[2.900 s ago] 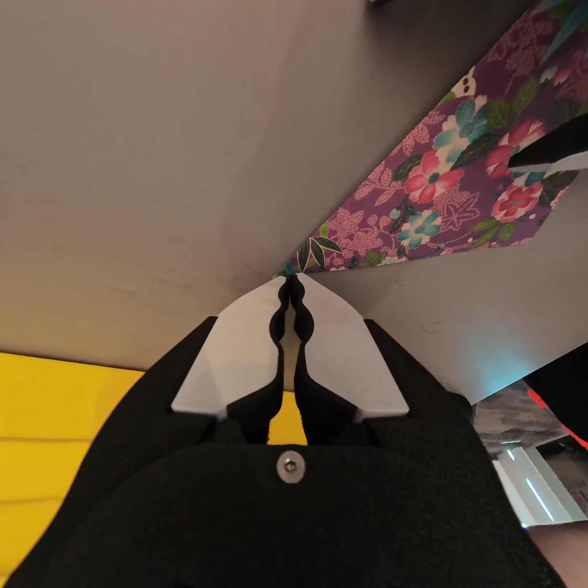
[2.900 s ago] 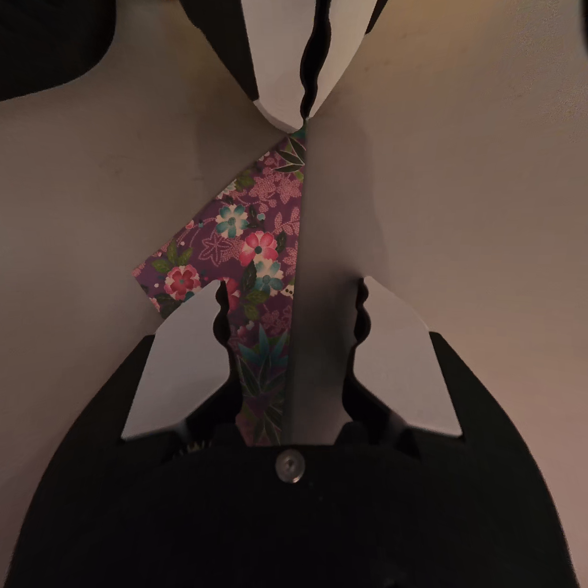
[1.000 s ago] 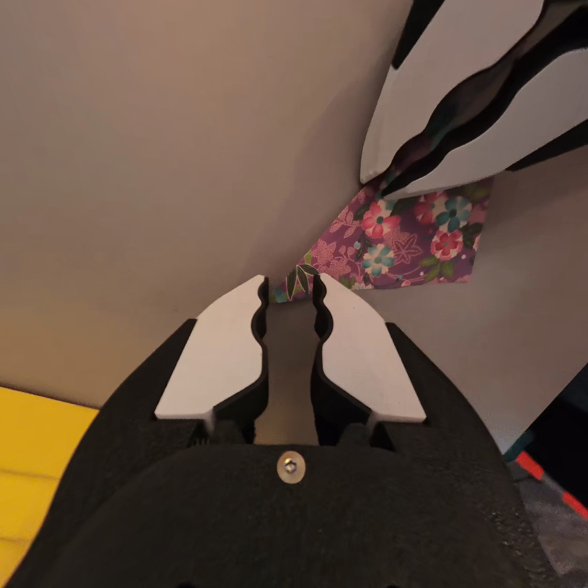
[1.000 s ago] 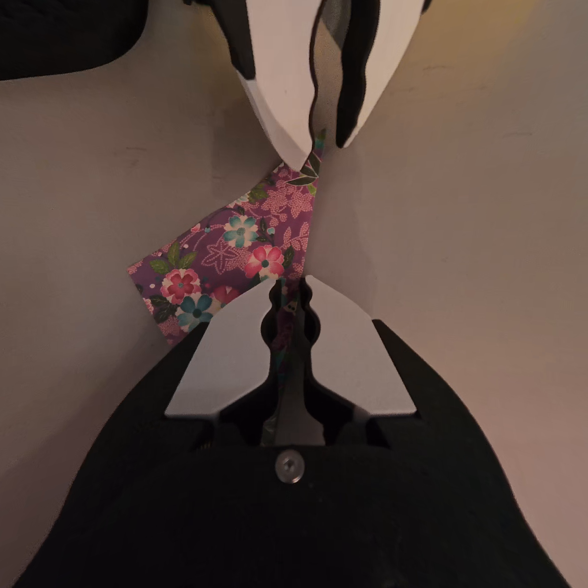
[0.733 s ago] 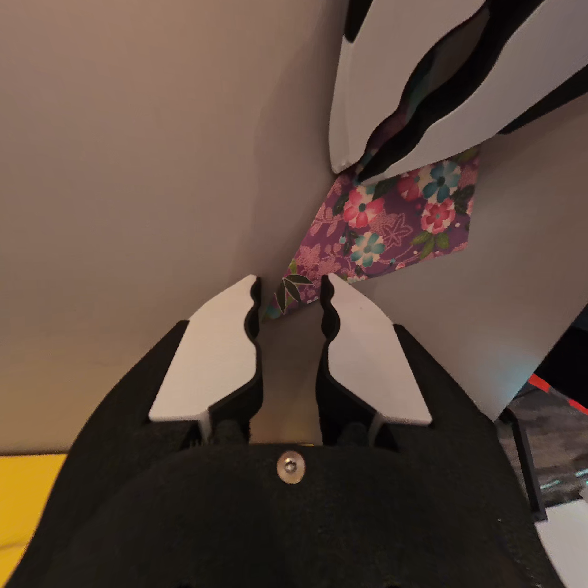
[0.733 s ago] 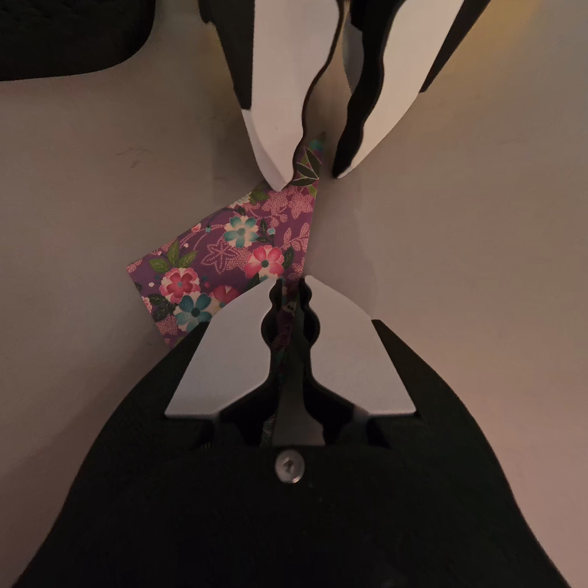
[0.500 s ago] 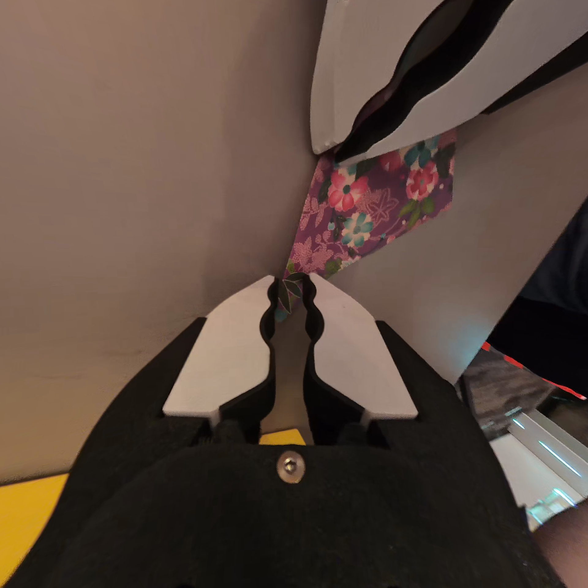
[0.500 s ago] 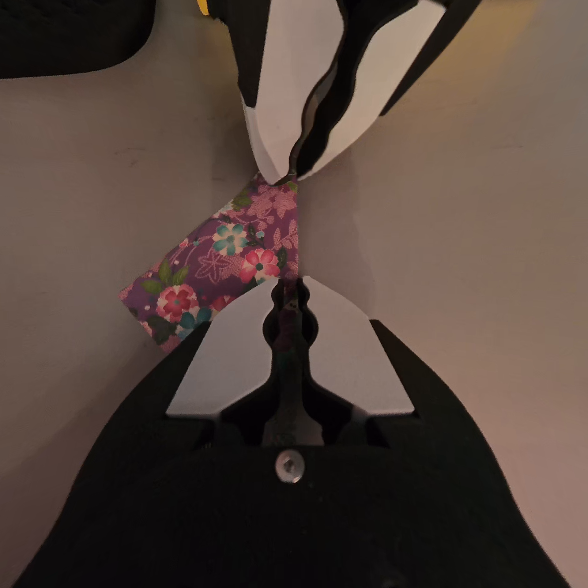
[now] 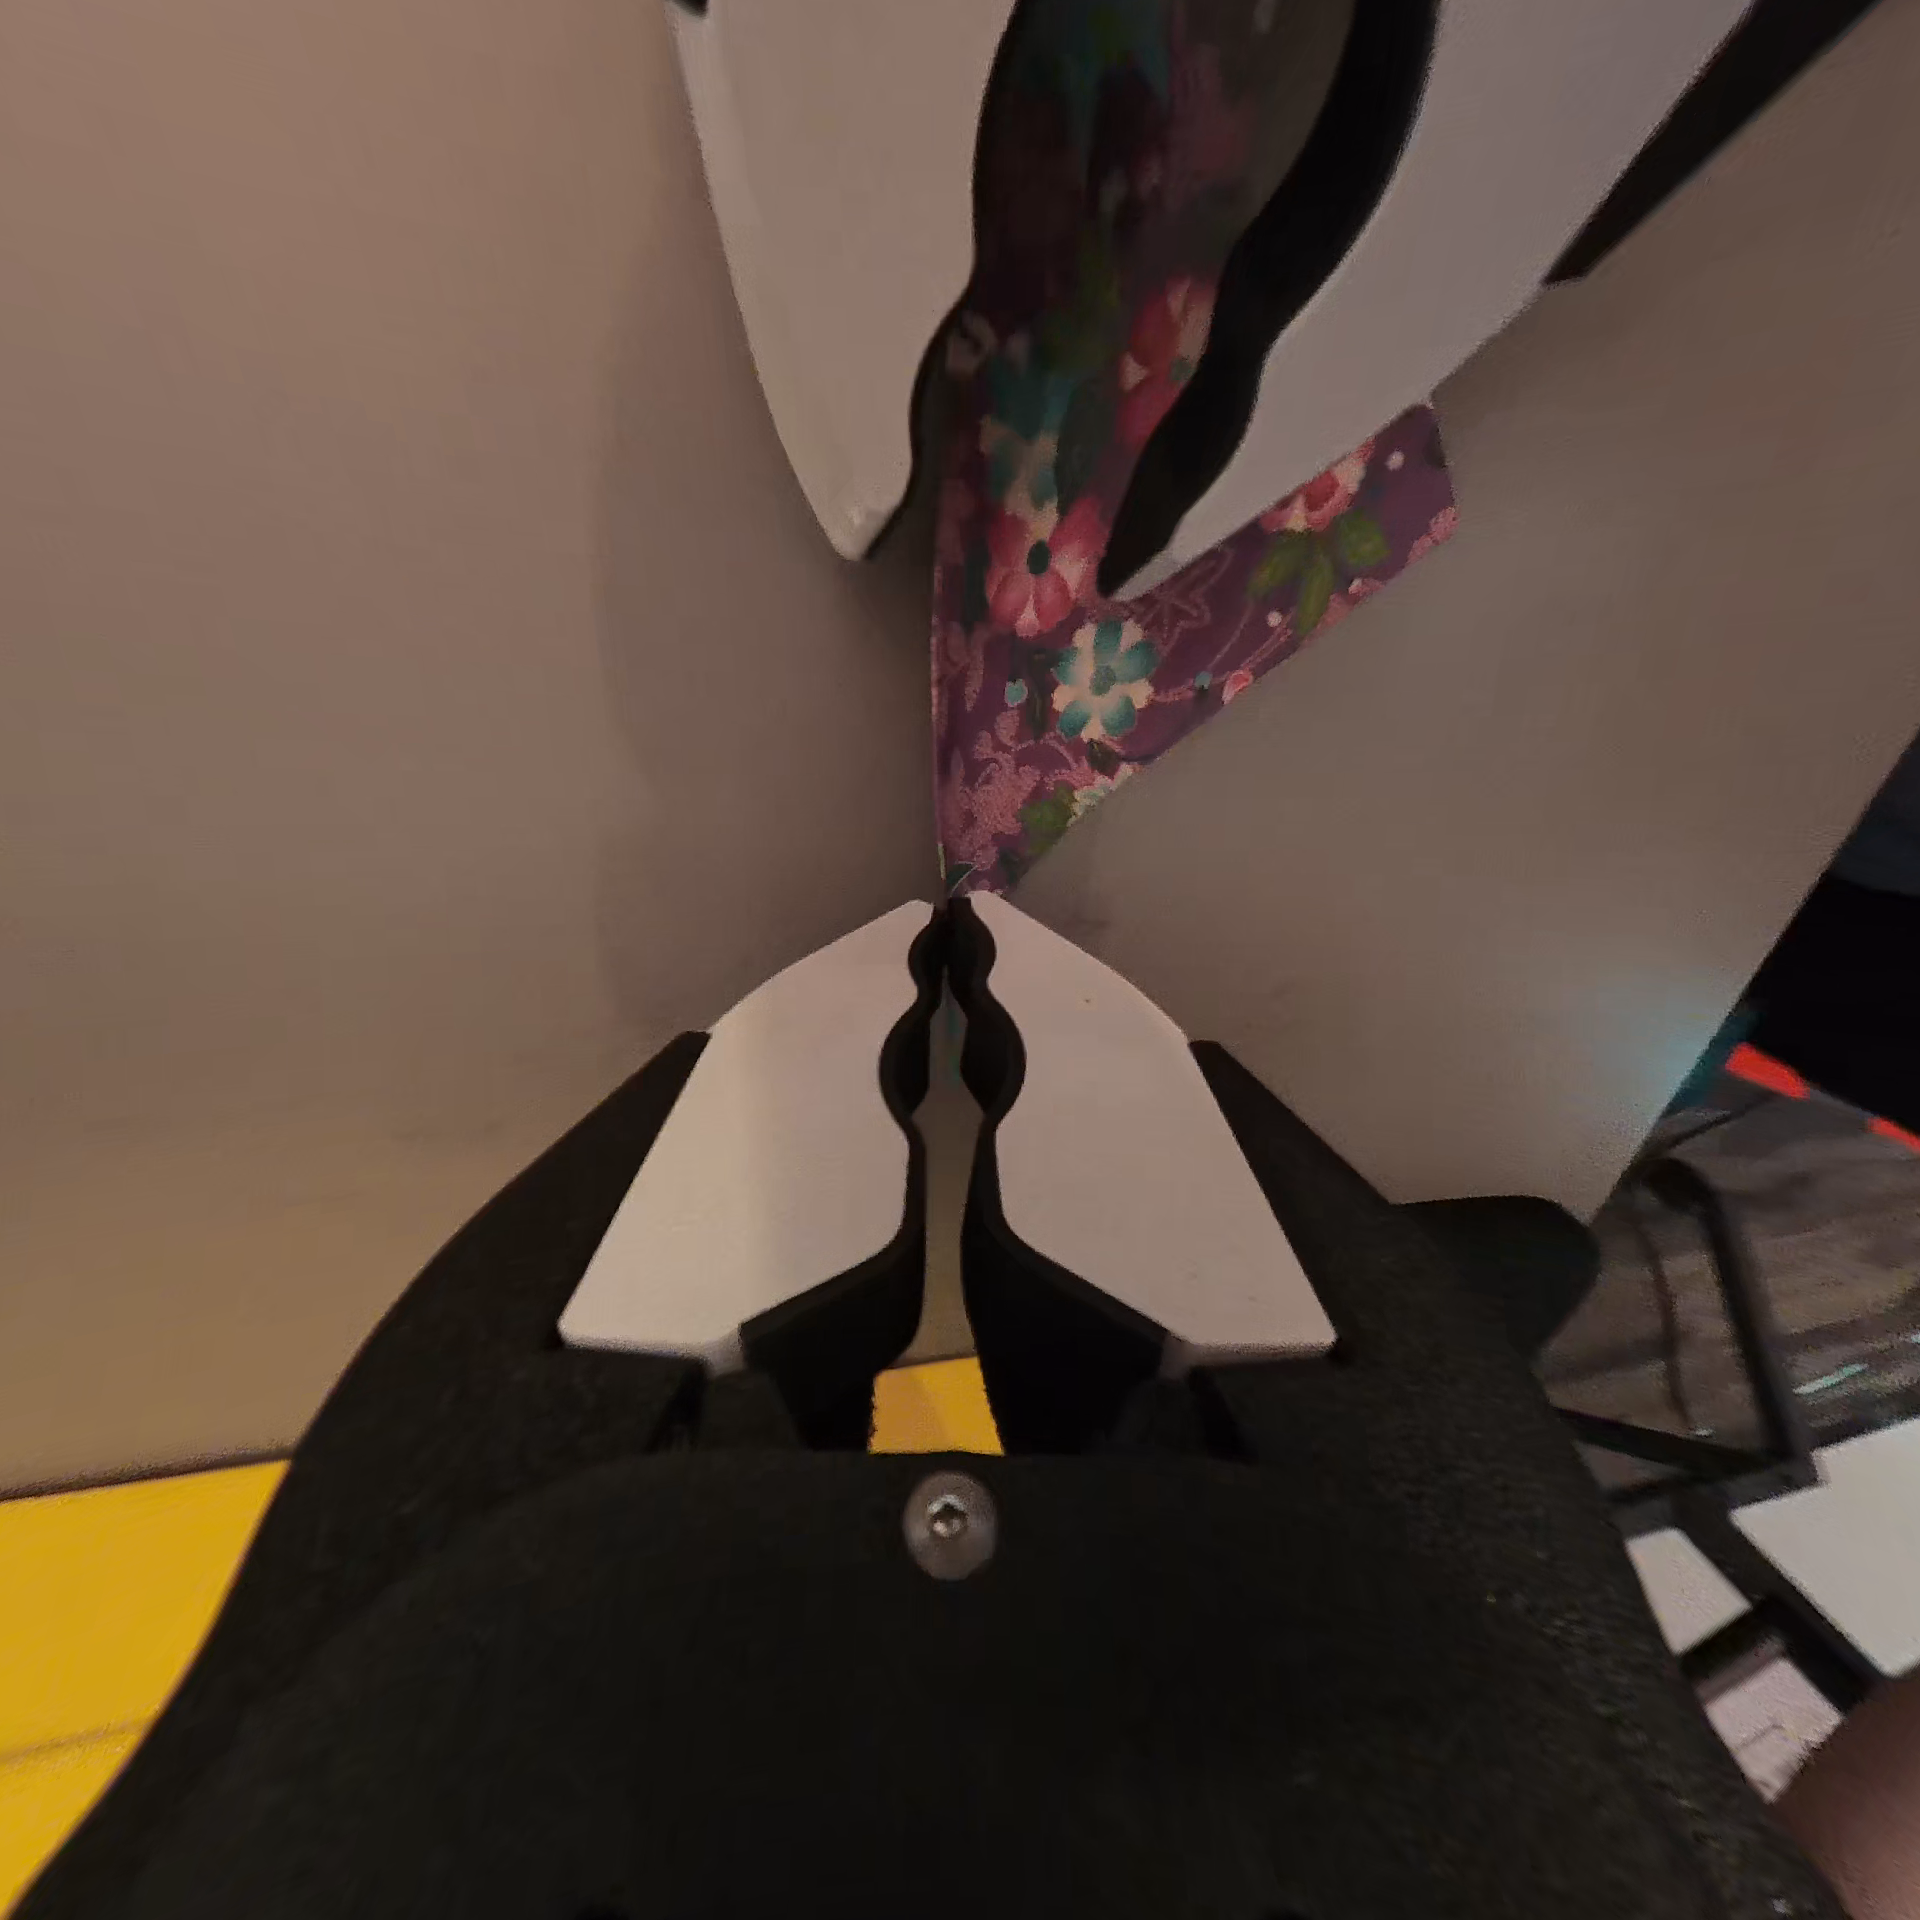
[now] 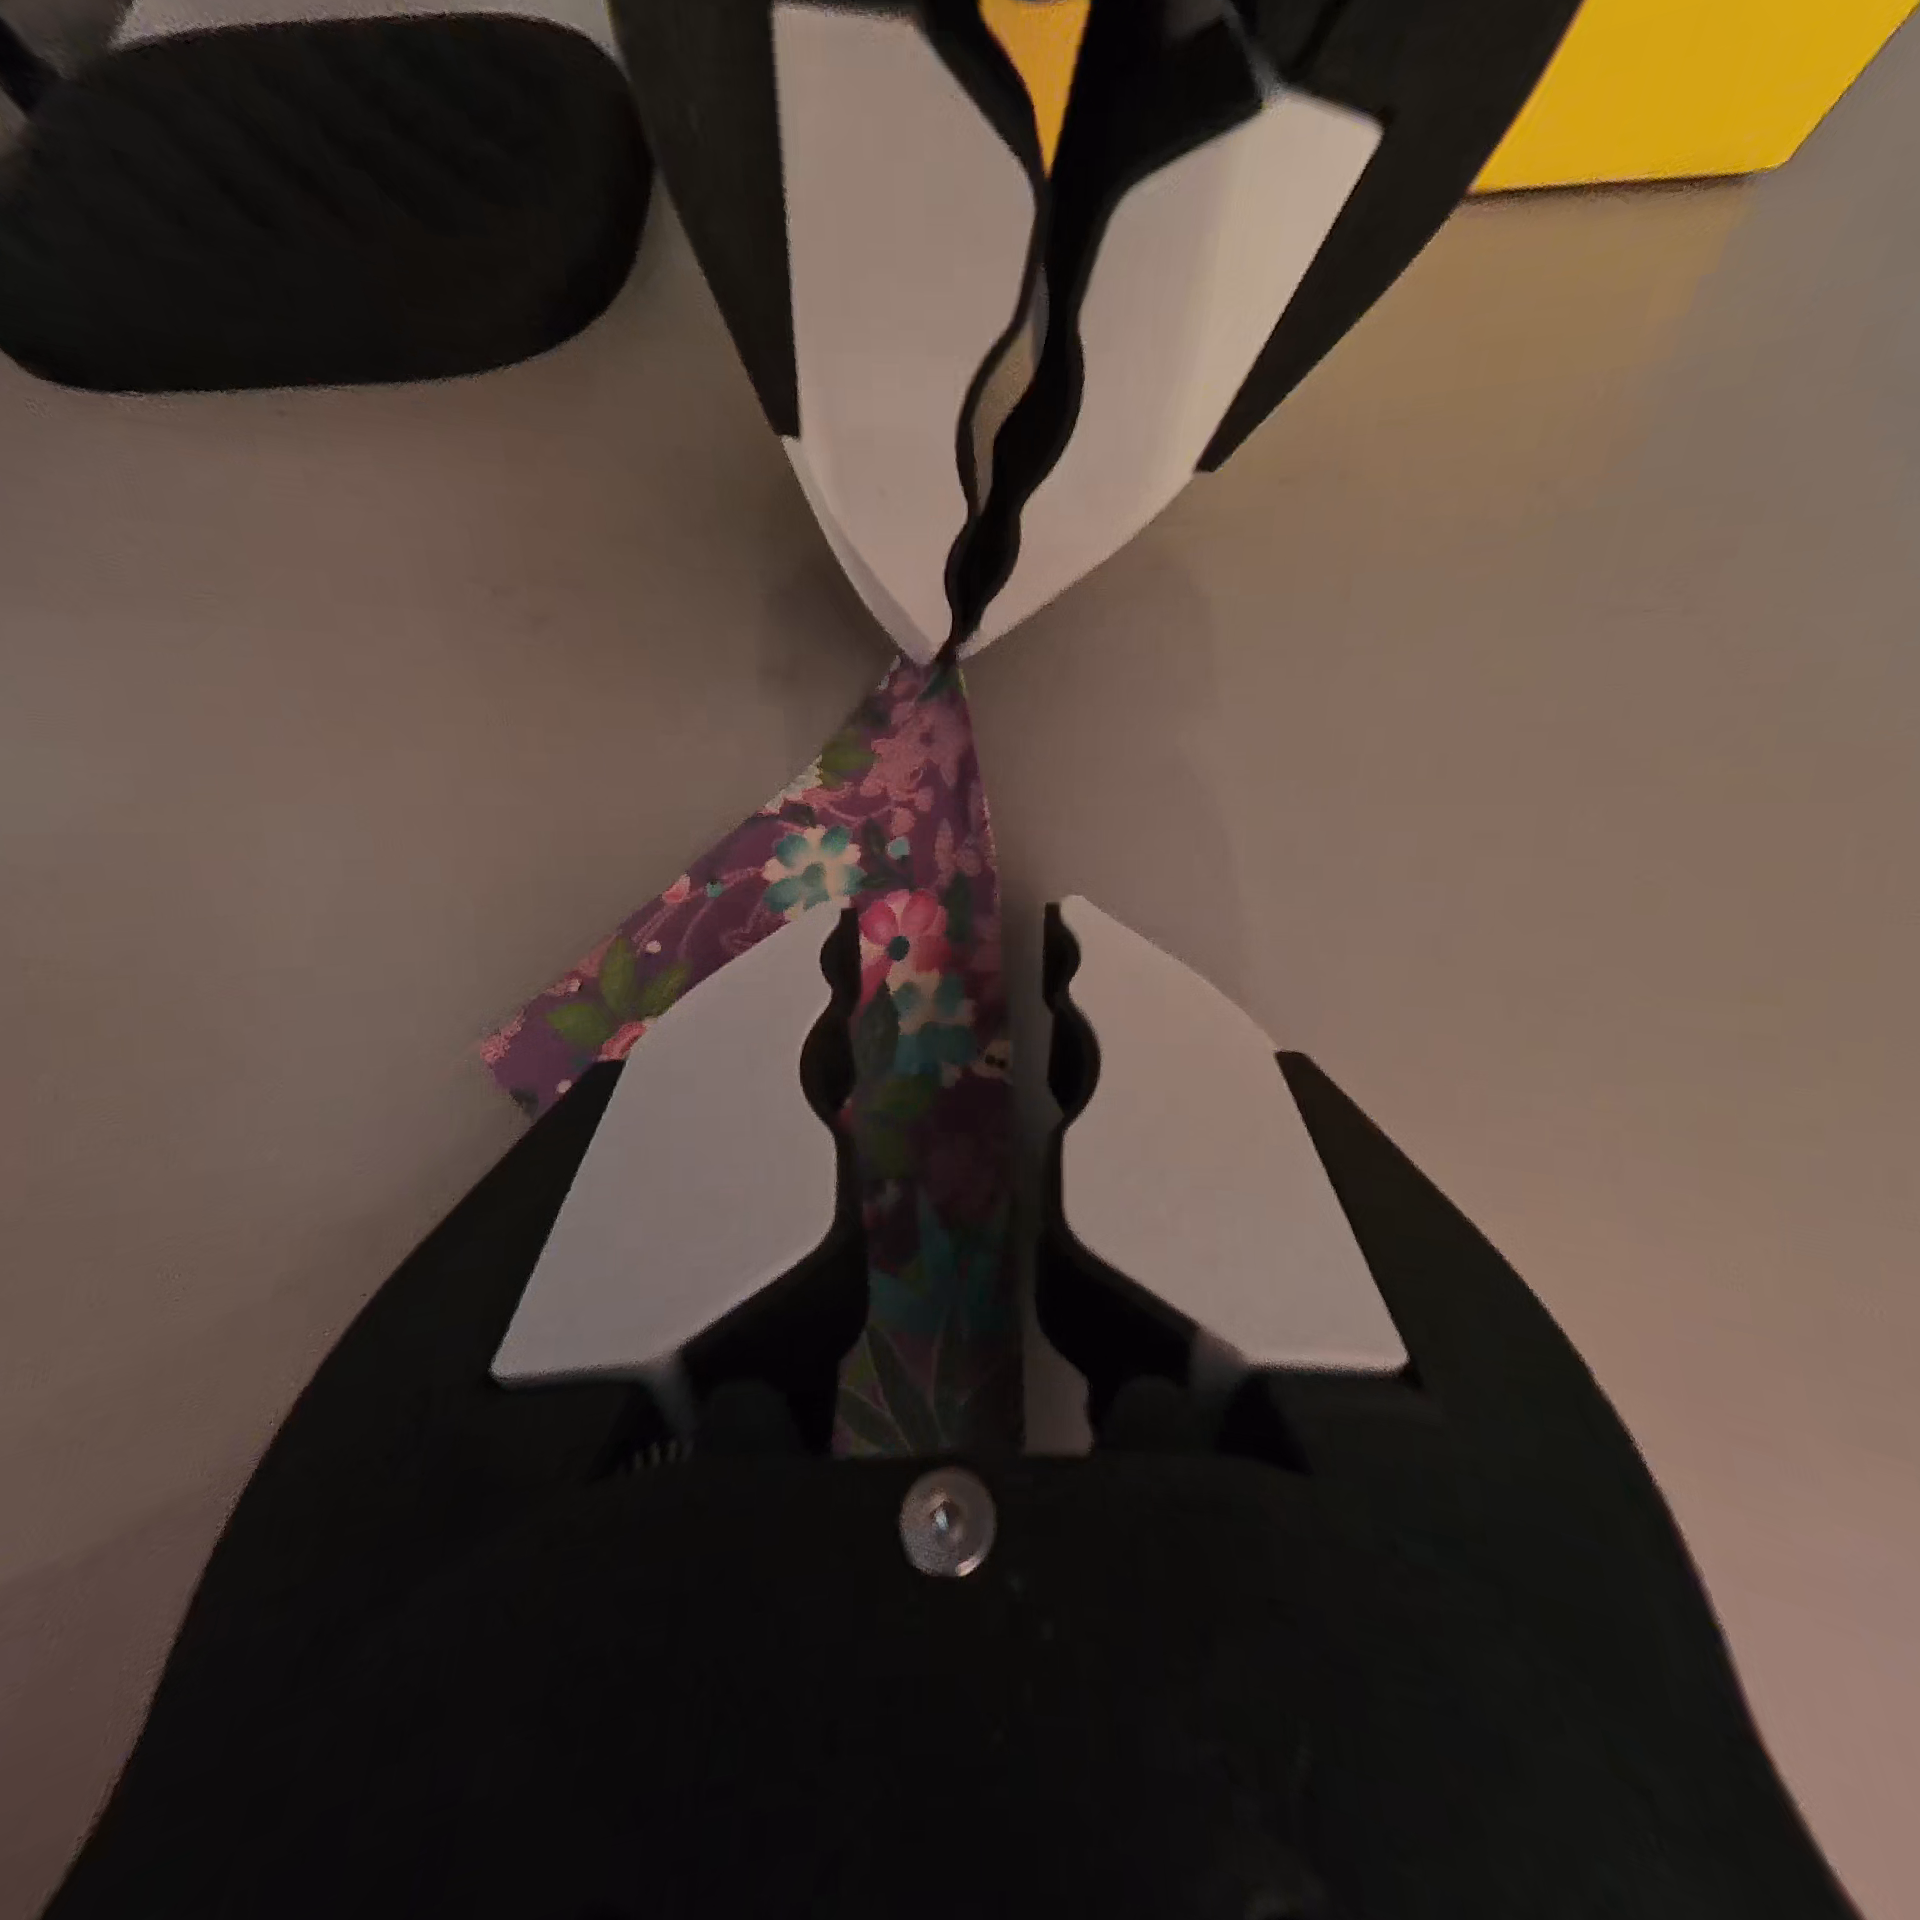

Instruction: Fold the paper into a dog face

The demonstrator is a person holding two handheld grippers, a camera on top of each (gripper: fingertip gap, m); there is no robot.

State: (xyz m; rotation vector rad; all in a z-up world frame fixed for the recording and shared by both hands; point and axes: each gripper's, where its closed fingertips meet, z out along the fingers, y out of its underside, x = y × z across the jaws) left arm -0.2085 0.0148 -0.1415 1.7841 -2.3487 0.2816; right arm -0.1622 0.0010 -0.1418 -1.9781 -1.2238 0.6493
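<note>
The paper [image 9: 1081, 686] is a folded purple sheet with a flower print, stretched between the two grippers above the grey table [image 9: 364, 727]. My left gripper [image 9: 951, 906] is shut on the paper's pointed corner. In the right wrist view the left gripper [image 10: 948, 655] comes in from the top, pinching that same tip. My right gripper [image 10: 948, 914] is open, and the paper [image 10: 904, 790] runs between its spread jaws, close to the left one. In the left wrist view the right gripper [image 9: 987, 561] shows at the top, jaws apart around the paper.
A yellow block [image 10: 1662, 94] stands at the far side of the table, also seen in the left wrist view [image 9: 104, 1610]. A black rounded object [image 10: 312, 197] lies at the back left. The table's edge [image 9: 1714, 987] runs down the right, with clutter below it. One gripper's finger ends stand about 6 cm off the other's.
My left gripper has closed onto the paper's corner. My right gripper has opened and let go of the paper. The two grippers have moved closer together.
</note>
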